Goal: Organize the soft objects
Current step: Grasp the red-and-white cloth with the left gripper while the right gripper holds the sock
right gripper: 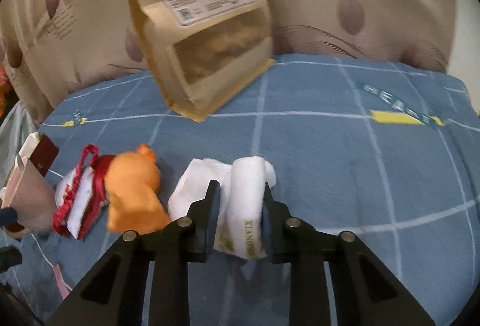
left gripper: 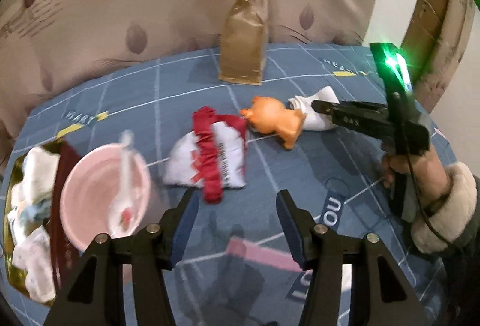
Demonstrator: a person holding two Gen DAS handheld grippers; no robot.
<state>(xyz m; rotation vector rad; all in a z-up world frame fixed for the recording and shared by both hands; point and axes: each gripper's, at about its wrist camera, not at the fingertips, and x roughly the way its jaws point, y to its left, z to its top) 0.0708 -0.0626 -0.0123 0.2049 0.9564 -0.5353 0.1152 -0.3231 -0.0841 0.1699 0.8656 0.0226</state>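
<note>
On the blue checked bed sheet (left gripper: 300, 77) lie a white and red frilled pouch (left gripper: 210, 155), an orange plush animal (left gripper: 274, 119) and a white rolled towel (left gripper: 315, 110). My left gripper (left gripper: 237, 207) hovers open just in front of the pouch, nothing between its fingers. In the right wrist view my right gripper (right gripper: 241, 206) is shut on the white towel (right gripper: 246, 191), its pads pressing both sides of the roll. The orange plush (right gripper: 133, 191) and the pouch (right gripper: 81, 200) lie to its left. The right gripper's fingertips (left gripper: 319, 107) show at the towel in the left view.
A pink bowl (left gripper: 105, 194) with a white spoon stands left of the pouch, beside a dark red and gold box (left gripper: 33, 206) holding several cloths. A tan paper bag (left gripper: 243, 56) stands at the back against a beige patterned cushion (left gripper: 120, 11). A cream sleeve (left gripper: 444, 206) is at the right.
</note>
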